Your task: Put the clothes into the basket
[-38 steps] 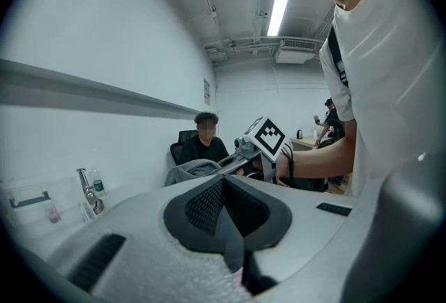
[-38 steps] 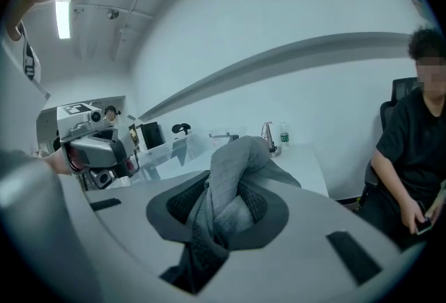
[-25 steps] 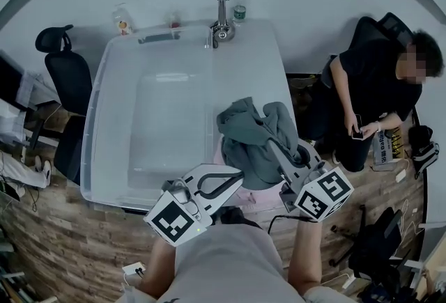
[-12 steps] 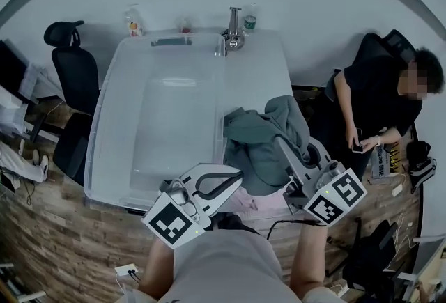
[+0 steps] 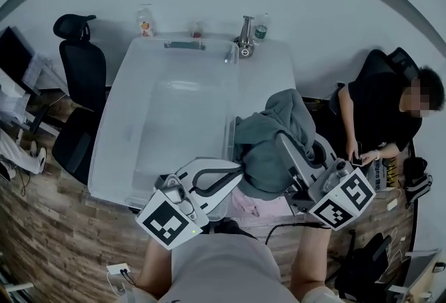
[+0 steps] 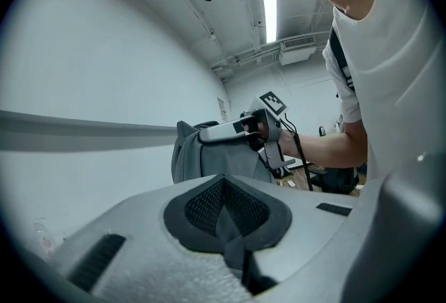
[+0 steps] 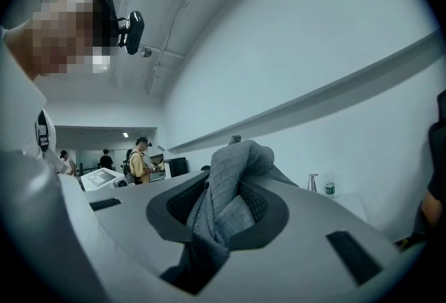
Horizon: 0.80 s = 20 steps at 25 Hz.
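**Grey garment held up beside the bin**

A large clear plastic bin [image 5: 118, 155] fills the left part of the white table [image 5: 279, 79]; no clothing shows inside it. Just right of the bin's right wall a bunched grey garment [image 5: 268, 131] hangs above the table, outside the bin. The right gripper [image 5: 281, 138] is clamped on a fold of this garment, and the right gripper view shows ribbed grey cloth pinched between its jaws. The left gripper [image 5: 235, 171] sits at the bin's near right corner with its jaws together and nothing between them. A pink cloth [image 5: 254, 204] lies on the table's near edge below the grey garment. A small bottle [image 5: 145, 21] stands at the far edge.
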Tool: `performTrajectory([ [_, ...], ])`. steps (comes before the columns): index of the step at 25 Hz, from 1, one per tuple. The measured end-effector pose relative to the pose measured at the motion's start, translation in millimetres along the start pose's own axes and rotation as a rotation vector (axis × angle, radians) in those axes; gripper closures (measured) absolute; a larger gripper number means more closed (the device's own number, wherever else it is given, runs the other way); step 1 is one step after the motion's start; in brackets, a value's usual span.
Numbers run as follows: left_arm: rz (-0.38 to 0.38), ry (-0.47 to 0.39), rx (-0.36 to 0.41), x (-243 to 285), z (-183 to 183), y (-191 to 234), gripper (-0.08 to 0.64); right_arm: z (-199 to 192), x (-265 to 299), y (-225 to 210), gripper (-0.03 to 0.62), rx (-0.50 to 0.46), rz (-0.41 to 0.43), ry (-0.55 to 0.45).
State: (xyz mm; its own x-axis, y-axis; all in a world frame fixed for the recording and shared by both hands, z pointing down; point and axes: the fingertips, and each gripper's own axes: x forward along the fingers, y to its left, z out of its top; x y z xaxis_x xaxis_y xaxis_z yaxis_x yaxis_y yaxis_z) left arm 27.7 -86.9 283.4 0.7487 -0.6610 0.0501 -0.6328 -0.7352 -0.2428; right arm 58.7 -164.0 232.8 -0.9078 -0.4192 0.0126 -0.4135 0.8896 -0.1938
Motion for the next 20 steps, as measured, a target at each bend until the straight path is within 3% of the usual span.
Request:
performTrajectory([
  [20,0.139,-0.038,0.08,-54,31,45,0.555,75,55,53,0.52,-0.053,0.144,-0.084],
])
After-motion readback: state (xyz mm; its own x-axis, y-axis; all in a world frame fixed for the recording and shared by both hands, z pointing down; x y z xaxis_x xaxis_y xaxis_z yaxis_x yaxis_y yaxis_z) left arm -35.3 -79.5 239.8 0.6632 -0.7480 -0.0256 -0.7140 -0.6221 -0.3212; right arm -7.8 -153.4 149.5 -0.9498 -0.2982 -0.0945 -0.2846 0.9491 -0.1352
